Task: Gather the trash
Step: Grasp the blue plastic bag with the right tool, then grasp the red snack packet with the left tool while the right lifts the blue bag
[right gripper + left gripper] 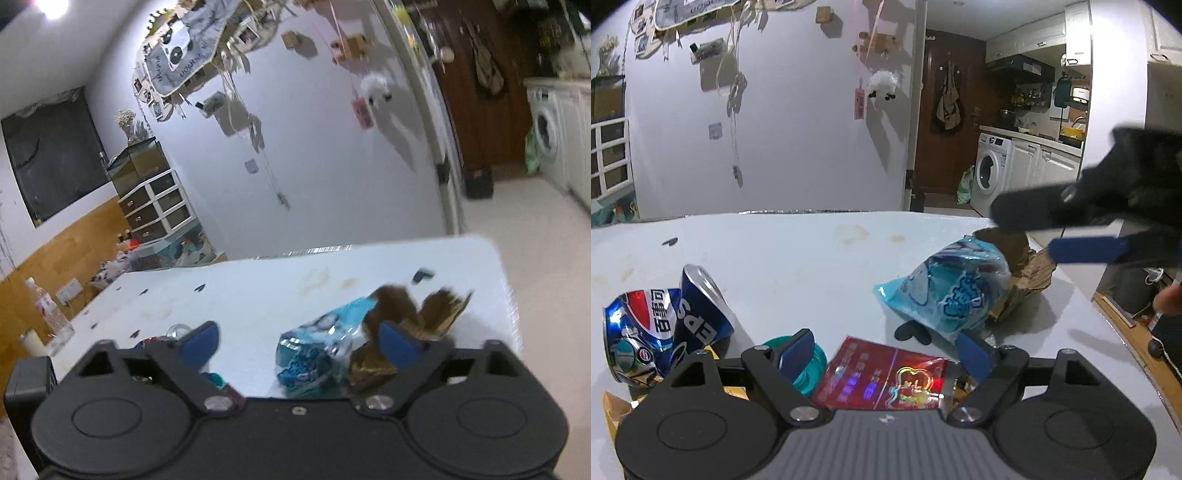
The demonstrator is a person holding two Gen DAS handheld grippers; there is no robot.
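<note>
White tabletop: red wrapper lies between the spread, empty left gripper; right gripper, also spread, hovers farther off.

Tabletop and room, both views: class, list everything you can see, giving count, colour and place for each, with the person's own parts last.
can: one, blue, crushed, table left
lid: one, teal, by left gripper's finger
red wrapper: one, between left gripper's fingers
blue bag: one, table right
cardboard: one, brown, torn, behind blue bag
bottle: one, clear, table far left
table: one, white
washer: one, white, kitchen
left gripper: open, low over red wrapper
right gripper: open, above blue bag
</note>
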